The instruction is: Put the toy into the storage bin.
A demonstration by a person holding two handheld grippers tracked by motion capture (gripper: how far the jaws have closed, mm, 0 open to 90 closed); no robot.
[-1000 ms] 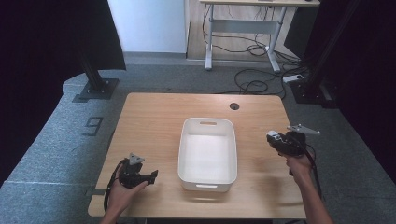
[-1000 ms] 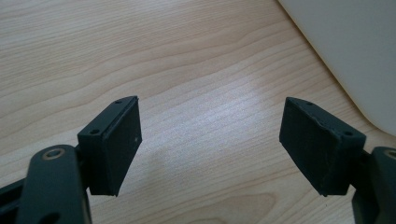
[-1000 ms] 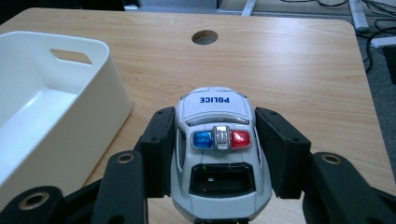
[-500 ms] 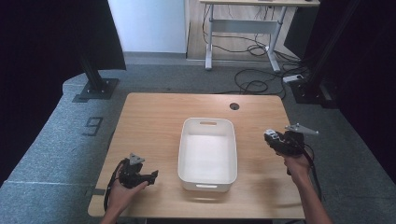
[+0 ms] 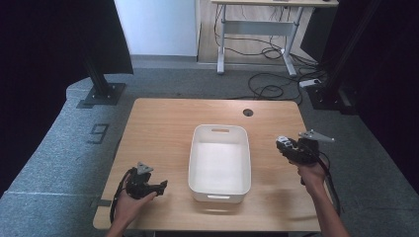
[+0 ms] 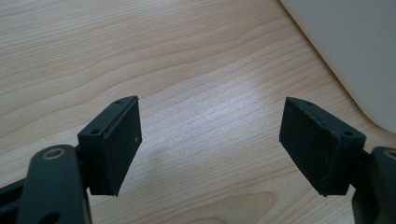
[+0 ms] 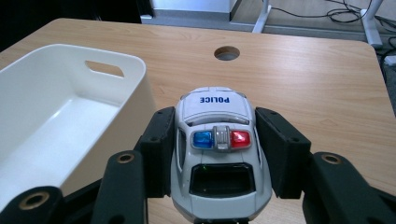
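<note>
A white toy police car (image 7: 218, 140) with a blue and red light bar sits between the jaws of my right gripper (image 7: 214, 140), which is shut on its sides. In the high view that right gripper (image 5: 285, 146) hovers just right of the white plastic bin (image 5: 197, 153), with the toy car (image 5: 283, 143) at its tip. The bin (image 7: 93, 60) is empty and lies to the left in the right gripper view. My left gripper (image 5: 160, 187) rests low at the table's front left, open, with bare wood between its pads (image 6: 116, 140).
The wooden table (image 5: 158, 123) has a round cable hole (image 5: 248, 112) near its far edge. A bin corner (image 6: 355, 51) shows at the upper right of the left gripper view. Beyond the table stand dark stands, floor cables and a desk frame.
My right gripper with the toy car has shifted slightly left, closer to the bin. The left gripper has stayed in place.
</note>
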